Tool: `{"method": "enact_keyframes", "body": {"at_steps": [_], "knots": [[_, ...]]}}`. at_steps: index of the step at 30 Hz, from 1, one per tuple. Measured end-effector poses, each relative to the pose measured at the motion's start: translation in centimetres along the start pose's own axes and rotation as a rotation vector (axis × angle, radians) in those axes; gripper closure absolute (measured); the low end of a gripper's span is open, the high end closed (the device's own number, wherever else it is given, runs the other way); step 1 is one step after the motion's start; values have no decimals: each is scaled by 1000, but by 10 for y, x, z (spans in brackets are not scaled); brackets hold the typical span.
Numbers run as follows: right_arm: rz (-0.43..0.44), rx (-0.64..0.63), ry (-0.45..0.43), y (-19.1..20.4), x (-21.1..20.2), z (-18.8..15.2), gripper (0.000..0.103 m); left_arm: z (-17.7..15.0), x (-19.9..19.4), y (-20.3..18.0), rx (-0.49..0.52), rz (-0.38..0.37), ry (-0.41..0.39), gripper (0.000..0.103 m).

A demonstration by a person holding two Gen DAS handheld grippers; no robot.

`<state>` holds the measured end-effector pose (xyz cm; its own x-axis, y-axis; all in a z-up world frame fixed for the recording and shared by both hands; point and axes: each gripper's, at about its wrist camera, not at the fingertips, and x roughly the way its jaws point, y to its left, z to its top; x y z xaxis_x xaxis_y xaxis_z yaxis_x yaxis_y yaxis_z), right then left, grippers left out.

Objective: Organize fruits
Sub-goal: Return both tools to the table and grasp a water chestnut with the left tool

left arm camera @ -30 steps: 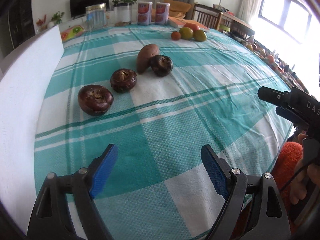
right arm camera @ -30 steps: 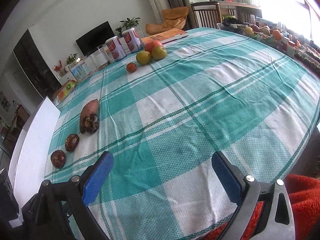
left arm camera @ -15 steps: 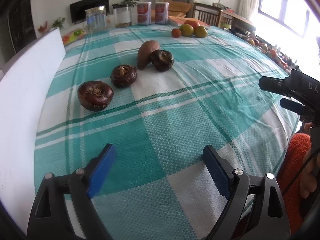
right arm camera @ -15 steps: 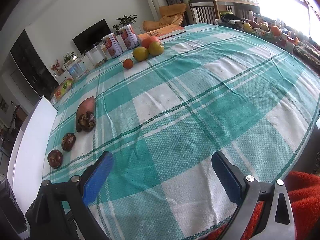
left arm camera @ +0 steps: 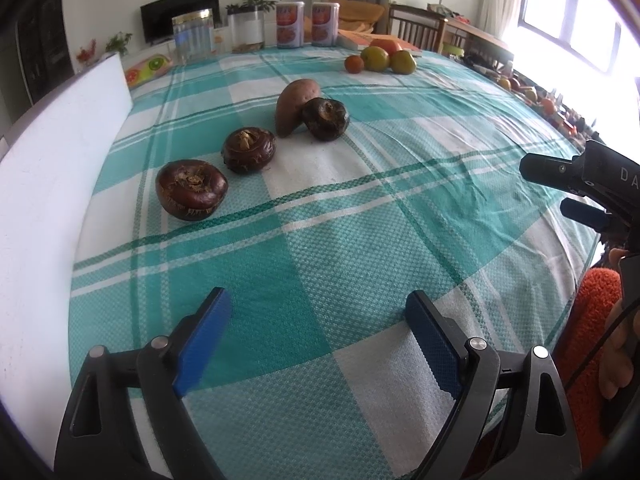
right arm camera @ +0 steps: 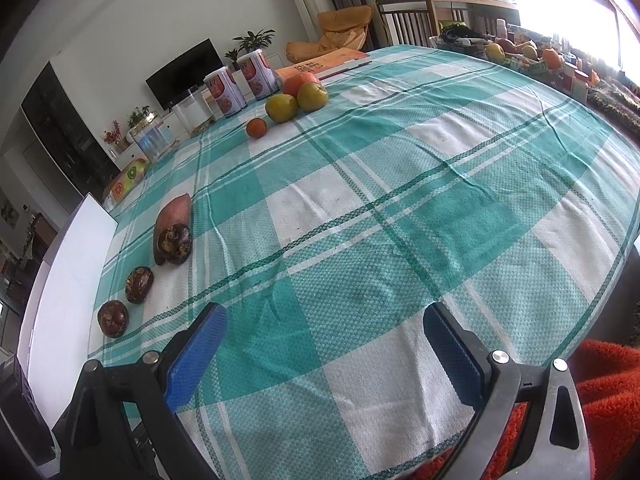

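Note:
Three dark brown water chestnuts lie in a row on the checked tablecloth: the near one, the middle one and the far one, which leans on a sweet potato. Farther back sit a small orange fruit, two green-yellow fruits and a red one. My left gripper is open and empty, well short of the near chestnut. My right gripper is open and empty over the cloth. The same fruits show in the right wrist view, the sweet potato at left.
A white board stands along the table's left edge. Two cans, jars and a book stand at the far edge. The right gripper's body hangs at the table's right edge. More fruit clutter lies at far right.
Both grippers have shifted slightly, and the fruits sit a little differently in view. Both stay open and empty. No fruit has moved.

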<state>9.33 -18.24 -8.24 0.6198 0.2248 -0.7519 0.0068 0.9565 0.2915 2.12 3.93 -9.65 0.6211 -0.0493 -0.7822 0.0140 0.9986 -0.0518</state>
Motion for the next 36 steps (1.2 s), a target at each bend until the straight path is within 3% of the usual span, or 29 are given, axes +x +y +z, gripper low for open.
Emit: {"method": "enact_keyframes", "body": {"at_steps": [10, 16, 20, 24, 30, 32, 34, 36], "knots": [[45, 73, -49, -13, -10, 0, 5, 2, -10, 15, -75, -78, 37, 12], [65, 120, -33, -20, -7, 1, 5, 9, -26, 42, -156, -134, -14, 12], [56, 100, -42, -16, -8, 0, 5, 28, -24, 56, -182, -92, -23, 13], [55, 95, -42, -15, -8, 0, 5, 54, -2, 63, -173, 10, 27, 13], [65, 112, -50, -19, -10, 0, 5, 70, 29, 61, -106, 101, 52, 15], [68, 117, -48, -20, -10, 0, 4, 72, 33, 61, -88, 120, 50, 25], [70, 118, -46, -21, -10, 0, 4, 72, 38, 63, -78, 136, 60, 44], [70, 116, -45, -21, -9, 0, 4, 71, 38, 67, -89, 131, 59, 53]]}}
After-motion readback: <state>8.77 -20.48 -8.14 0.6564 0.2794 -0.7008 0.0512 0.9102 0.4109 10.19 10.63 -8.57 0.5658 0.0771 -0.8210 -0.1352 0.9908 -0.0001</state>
